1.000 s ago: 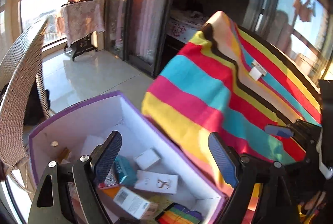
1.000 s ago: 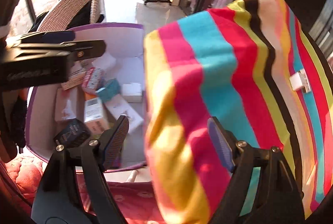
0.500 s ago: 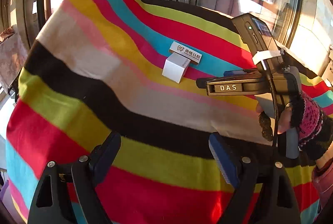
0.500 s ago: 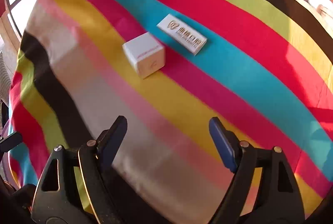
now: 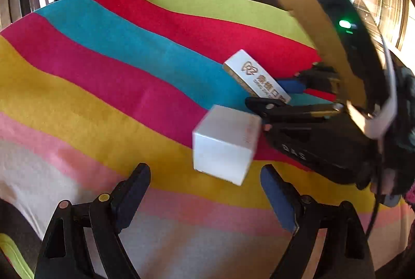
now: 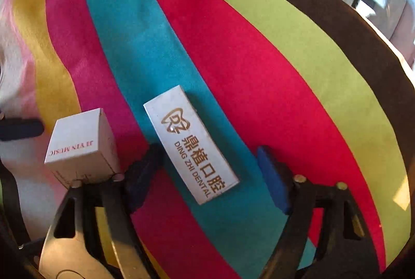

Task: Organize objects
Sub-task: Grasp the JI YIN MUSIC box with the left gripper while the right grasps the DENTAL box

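Right gripper (image 6: 210, 172) jaws closing around the flat dental box (image 6: 190, 146)

Your left gripper (image 5: 205, 197) has black plastic arms, brass screws behind navy-blue rubber pads (image 5: 275, 198). Your right gripper (image 6: 207, 175) matches, stamped "DAS" behind its fingers.

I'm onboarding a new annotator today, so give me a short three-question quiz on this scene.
1. True or false: both white boxes lie on the striped cloth.
2. Fill in: the left claw, facing the cube box, is ___, gripping nothing.
3. Which box bears the words DING ZHI DENTAL? A: the long flat box. B: the cube box.
Key: 1 true; 2 open; 3 A.
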Available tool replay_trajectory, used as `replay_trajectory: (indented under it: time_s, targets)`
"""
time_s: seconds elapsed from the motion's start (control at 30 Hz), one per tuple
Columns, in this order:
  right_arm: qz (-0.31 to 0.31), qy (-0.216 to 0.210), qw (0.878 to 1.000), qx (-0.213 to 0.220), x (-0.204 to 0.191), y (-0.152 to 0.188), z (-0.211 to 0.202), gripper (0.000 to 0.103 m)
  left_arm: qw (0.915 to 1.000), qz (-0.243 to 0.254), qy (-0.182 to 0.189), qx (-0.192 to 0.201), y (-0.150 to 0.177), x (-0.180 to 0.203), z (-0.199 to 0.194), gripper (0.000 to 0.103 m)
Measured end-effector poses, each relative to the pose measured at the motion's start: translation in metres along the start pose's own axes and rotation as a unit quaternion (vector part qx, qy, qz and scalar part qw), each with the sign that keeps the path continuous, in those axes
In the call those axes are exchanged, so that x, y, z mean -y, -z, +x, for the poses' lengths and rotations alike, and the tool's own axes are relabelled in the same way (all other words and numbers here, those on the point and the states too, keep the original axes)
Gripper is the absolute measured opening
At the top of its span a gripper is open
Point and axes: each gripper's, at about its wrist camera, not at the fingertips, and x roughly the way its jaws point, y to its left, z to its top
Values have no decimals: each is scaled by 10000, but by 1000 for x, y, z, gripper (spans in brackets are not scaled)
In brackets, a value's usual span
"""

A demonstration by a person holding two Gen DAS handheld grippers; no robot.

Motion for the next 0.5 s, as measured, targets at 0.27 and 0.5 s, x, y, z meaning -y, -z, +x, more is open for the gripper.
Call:
replay_trajectory:
  time_s: [0.27,0.5]
  targets:
    - [730,-105,9971,-185,29,35,-33,34,9998,55,-17,-185,-9,14,18,65]
    - [1290,-109,9908,-401,28,68,-68,35,9992,-201,197,-269,17,11,-2,42]
